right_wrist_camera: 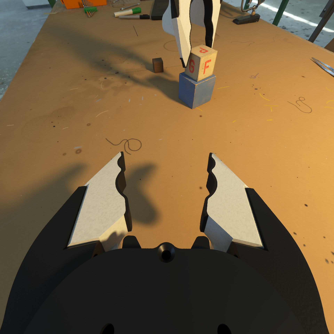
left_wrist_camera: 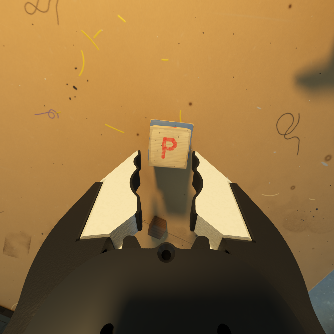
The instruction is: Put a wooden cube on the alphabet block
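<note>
A light wooden alphabet block [left_wrist_camera: 169, 147] with red letters sits on top of a larger blue cube [right_wrist_camera: 197, 92], a little askew; the block also shows in the right wrist view [right_wrist_camera: 202, 63]. My left gripper [left_wrist_camera: 166, 152] points down over the stack, open, with its fingertips on either side of the alphabet block; it also shows in the right wrist view [right_wrist_camera: 197, 55]. A small dark wooden cube [right_wrist_camera: 157, 65] stands on the table to the left of the stack, and also shows between my left fingers [left_wrist_camera: 156, 229]. My right gripper [right_wrist_camera: 166, 152] is open and empty, low over the table in front of the stack.
On the brown worktable [right_wrist_camera: 162, 126], far back, lie markers [right_wrist_camera: 127, 12], green hex keys [right_wrist_camera: 90, 10], an orange box [right_wrist_camera: 85, 2] and a dark clamp base [right_wrist_camera: 246, 19]. Metal tweezers [right_wrist_camera: 323, 66] lie at the right edge. The table's left edge [right_wrist_camera: 23, 54] runs diagonally.
</note>
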